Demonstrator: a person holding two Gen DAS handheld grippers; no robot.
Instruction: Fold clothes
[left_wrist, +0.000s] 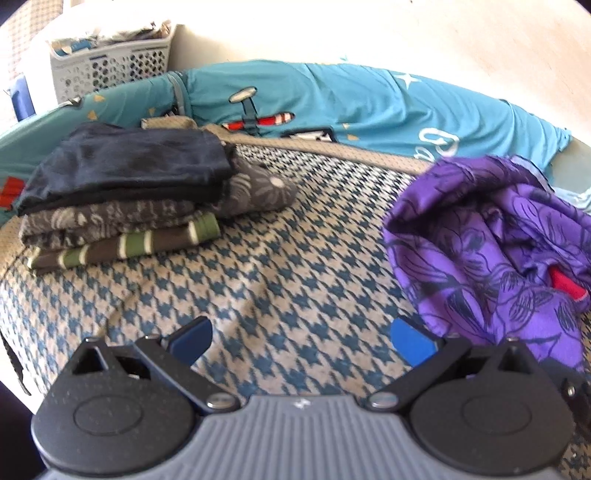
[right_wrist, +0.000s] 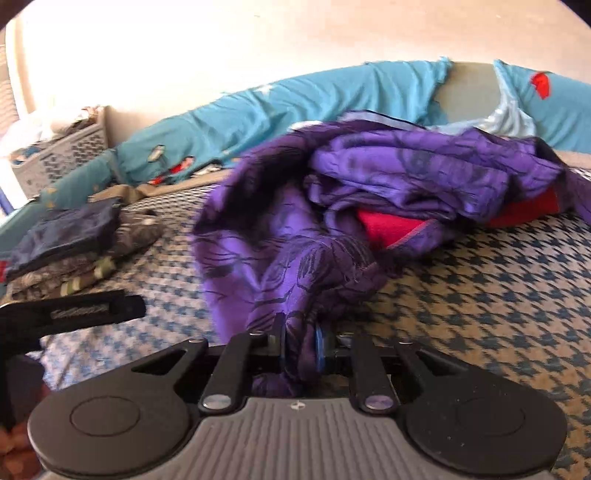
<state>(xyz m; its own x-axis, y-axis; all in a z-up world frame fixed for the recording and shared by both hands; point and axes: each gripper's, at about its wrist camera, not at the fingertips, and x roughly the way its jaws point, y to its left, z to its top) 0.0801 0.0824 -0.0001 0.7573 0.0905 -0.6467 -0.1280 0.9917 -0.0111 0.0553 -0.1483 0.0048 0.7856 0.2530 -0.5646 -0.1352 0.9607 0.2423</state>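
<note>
On the bed, right hand-held gripper (right_wrist: 301, 350) clamped on purple cloth (right_wrist: 295, 236), left hand-held gripper (left_wrist: 303, 338) wide open, empty

Bright daylight, wall (left_wrist: 332, 33) blown out to glare; fisheye bending at edges, right view smeared with motion blur
</note>
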